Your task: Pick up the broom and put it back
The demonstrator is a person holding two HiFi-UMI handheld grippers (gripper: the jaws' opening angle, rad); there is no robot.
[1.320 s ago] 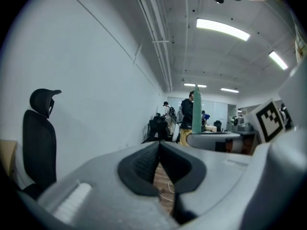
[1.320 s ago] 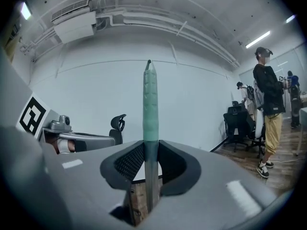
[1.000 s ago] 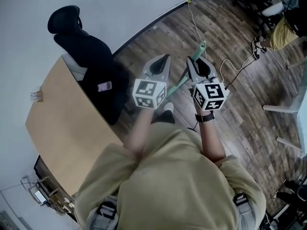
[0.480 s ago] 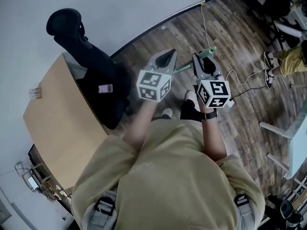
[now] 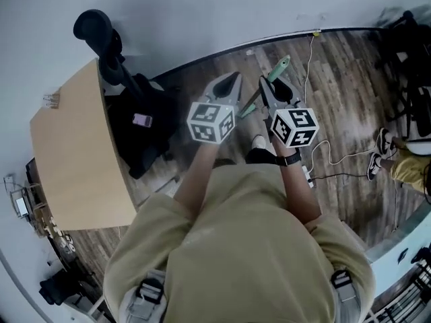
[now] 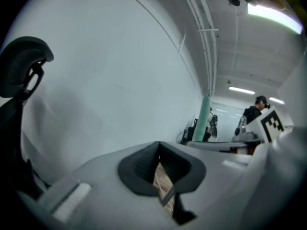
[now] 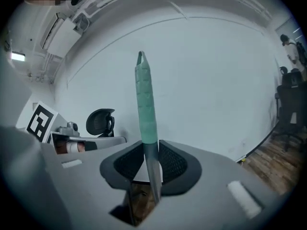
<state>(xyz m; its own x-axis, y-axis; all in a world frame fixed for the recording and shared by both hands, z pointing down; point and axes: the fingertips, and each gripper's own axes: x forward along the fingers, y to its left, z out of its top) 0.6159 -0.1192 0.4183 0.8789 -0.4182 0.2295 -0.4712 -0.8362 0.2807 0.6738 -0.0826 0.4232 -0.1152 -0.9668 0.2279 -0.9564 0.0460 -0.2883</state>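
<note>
The broom's metal shaft with its pale green grip [image 7: 145,104] stands upright between the jaws of my right gripper [image 7: 151,153], which is shut on it. In the head view the green grip end [image 5: 279,66] pokes out past the right gripper [image 5: 267,86] toward the white wall, and the shaft [image 5: 248,106] runs down between both grippers. The broom head is hidden. My left gripper [image 5: 233,79] sits just left of the shaft, level with the right one. Its jaws [image 6: 160,150] are together with nothing between them.
A black office chair [image 5: 111,52] with a phone [image 5: 142,120] on its seat stands at the left, beside a wooden desk [image 5: 71,153]. The white wall [image 5: 202,12] curves ahead. A white cable [image 5: 326,157] lies on the wooden floor at right, near another person's legs [image 5: 404,167].
Both grippers have swung together with the broom toward the wall and chair. The cable and the other person have slid to the right of the view. The grip is unchanged.
</note>
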